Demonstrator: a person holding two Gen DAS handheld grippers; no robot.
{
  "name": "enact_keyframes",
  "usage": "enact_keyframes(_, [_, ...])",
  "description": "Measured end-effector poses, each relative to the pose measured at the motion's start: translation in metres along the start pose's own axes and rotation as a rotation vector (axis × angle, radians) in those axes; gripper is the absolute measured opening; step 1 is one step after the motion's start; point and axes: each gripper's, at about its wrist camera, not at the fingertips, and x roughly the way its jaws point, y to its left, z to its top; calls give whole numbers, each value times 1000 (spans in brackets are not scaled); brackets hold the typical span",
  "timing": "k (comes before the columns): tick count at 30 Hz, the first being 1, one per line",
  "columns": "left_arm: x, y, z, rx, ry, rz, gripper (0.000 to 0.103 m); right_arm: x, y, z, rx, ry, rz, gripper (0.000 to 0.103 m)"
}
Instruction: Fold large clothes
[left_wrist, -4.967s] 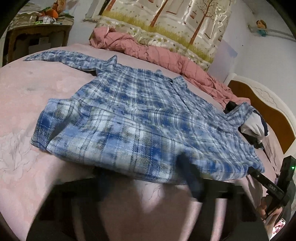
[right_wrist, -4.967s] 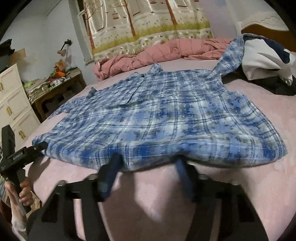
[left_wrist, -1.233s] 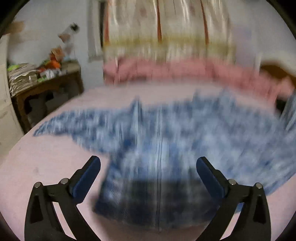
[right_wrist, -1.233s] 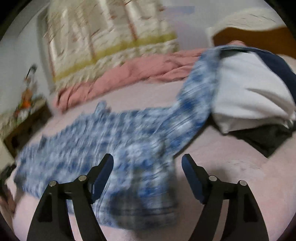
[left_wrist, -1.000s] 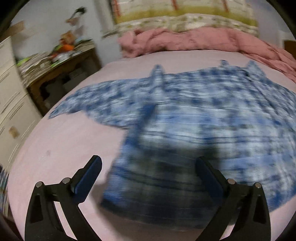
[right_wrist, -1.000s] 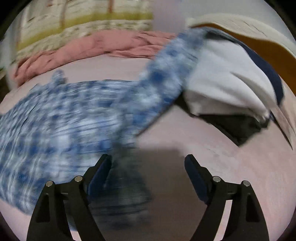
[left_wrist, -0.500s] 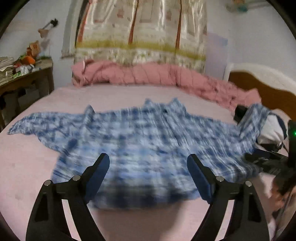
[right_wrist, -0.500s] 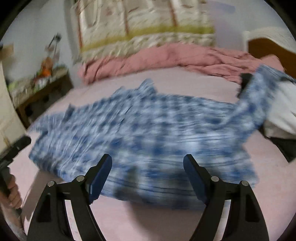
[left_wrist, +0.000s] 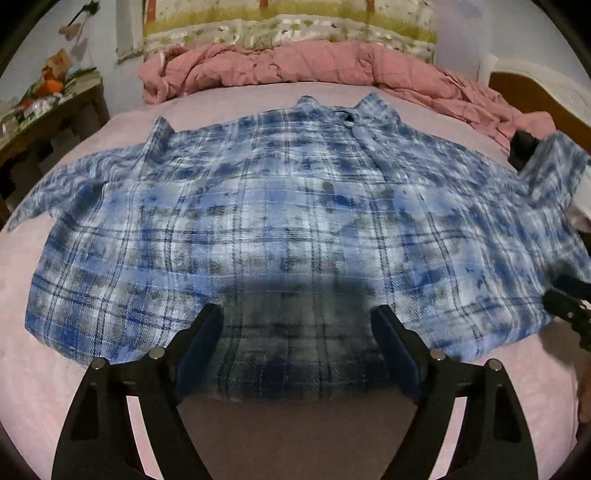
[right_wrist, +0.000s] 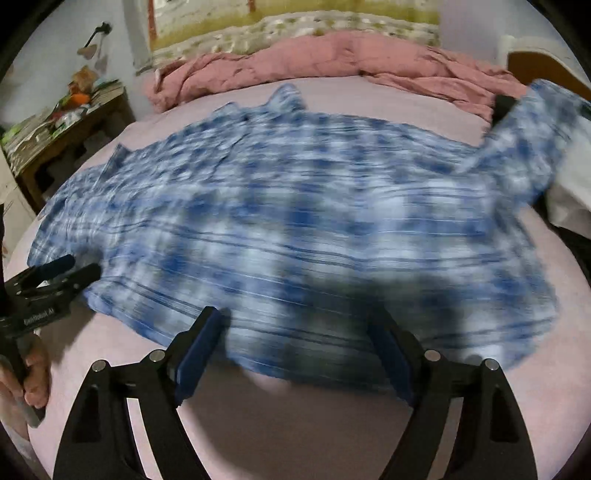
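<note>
We look across a bed (left_wrist: 33, 391) with a pale pink sheet, a rumpled pink quilt (left_wrist: 295, 64) piled along its far side against a curtain printed with trees. On the left a wooden side table (left_wrist: 48, 110) carries a clutter of small things; on the right the curved headboard (left_wrist: 535, 85) rises past the mattress edge.

The blue plaid shirt (left_wrist: 280, 221) lies spread flat in the middle of the bed, collar toward the quilt and hem toward us. Its left sleeve trails out toward the bed's left edge, while the right sleeve (right_wrist: 532, 136) climbs onto a heap of white and dark clothes (right_wrist: 570, 199) by the headboard. Bare sheet shows all along the near hem, on the left beyond the sleeve, and in a strip between the collar and the quilt.

Our left hand-held gripper (left_wrist: 295, 325) hangs over the middle of the hem; its jaws have just narrowed a little yet stand wide apart, with cloth seen between them but nothing pinched. Our right hand-held gripper (right_wrist: 295, 328) hovers over the hem further toward the headboard side, jaws equally wide and empty. The right wrist view is blurred, so the cloth's fine folds there are hard to read. In that view the left tool and the hand (right_wrist: 31, 373) holding it sit at the shirt's near left corner.
</note>
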Motion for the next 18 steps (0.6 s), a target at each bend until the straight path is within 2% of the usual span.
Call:
enact_keyframes(2, [-1,1,0,-1,-6,7,83,-5,-12,-2,-29,-1,-164,85])
enact_keyframes(3, [1,0,0,3,-10,15,83,-7,-21,-4,-26,-4,-217,86])
enact_keyframes(6, [-1,0,-1,6,-13,18,83,-11,-66,-6,124,18,-177,86])
enact_keyframes(7, [-1,1,-2,0,-14,11,83,-15,-79,-6,160,8,-190,86])
enact_keyframes(9, [-2,4,-2,-14,-19,-3,83,-16,-94,-9,204,4,-310,89])
enact_keyframes(12, [-4,8,-2,-36,-31,-20,83,-25,-114,-20,306,-59,-218,89])
enact_keyframes(14, [-4,10,-2,-44,-31,-27,83,-30,-116,-23,319,-87,-218,89])
enact_keyframes(18, [-6,11,-2,-46,-37,-30,83,-31,-110,-24,283,-85,-255,89])
